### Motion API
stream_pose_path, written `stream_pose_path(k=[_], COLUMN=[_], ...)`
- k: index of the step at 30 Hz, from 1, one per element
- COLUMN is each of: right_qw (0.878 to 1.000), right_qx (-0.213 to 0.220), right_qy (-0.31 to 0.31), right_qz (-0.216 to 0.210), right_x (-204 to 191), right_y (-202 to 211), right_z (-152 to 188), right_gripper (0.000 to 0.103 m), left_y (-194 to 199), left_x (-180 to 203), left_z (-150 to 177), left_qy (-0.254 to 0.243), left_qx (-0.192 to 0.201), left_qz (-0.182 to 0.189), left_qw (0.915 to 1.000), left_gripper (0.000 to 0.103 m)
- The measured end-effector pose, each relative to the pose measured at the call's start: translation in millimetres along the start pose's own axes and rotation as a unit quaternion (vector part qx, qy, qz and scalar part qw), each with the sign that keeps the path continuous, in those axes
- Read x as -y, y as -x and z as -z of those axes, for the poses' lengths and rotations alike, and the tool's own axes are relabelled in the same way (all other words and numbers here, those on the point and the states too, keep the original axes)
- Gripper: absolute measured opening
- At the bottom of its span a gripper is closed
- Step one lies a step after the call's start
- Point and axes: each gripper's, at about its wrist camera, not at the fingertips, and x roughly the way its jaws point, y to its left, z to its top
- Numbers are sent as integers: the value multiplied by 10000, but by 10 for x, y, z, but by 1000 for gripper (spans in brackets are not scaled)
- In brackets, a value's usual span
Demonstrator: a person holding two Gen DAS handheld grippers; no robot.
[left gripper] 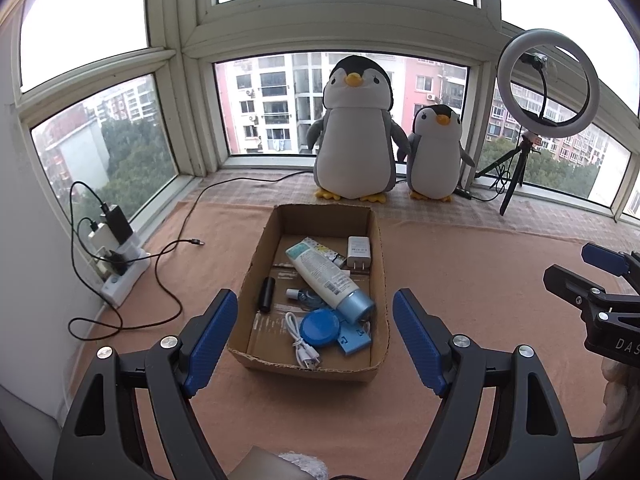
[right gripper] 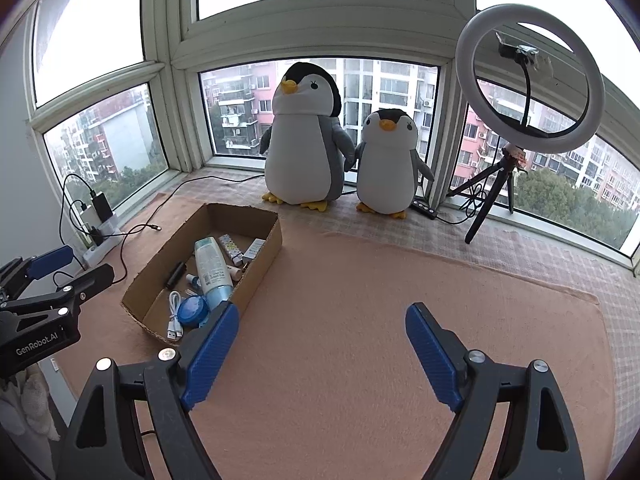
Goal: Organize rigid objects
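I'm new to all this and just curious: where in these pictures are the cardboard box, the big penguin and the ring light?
box [left gripper: 256, 256], left wrist view, on its left wall.
big penguin [left gripper: 352, 148], left wrist view, on its white belly.
ring light [right gripper: 464, 92], right wrist view, on the ring's left side.

A bay window [left gripper: 344, 104] with pale frames lets in flat grey daylight, apartment blocks [right gripper: 380, 88] outside. A peach blanket [right gripper: 380, 320] covers the sill platform beneath; a white wall [left gripper: 24, 240] stands left
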Motion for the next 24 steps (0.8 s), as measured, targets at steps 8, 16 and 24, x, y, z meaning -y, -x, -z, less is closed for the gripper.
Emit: stream_pose_path(k=[8, 16, 24], right_qw=[10000, 10000, 9999], right_qx=[-34, -49, -75], right_qy=[-40, -44, -63], right_qz=[22, 35, 40], right_x=[31, 23, 28], right_y=[-21, -25, -38], right_z=[18, 25, 31], right_gripper=[83, 83, 83], left_y=[-1, -11, -12], left_x=[1, 5, -2], left_z=[8, 9, 9], left_qy=[9, -1, 4], left_qx=[-20, -27, -28], left_qz=[7, 39, 49], left_qw=[10000, 10000, 10000], left_gripper=[80, 80, 80])
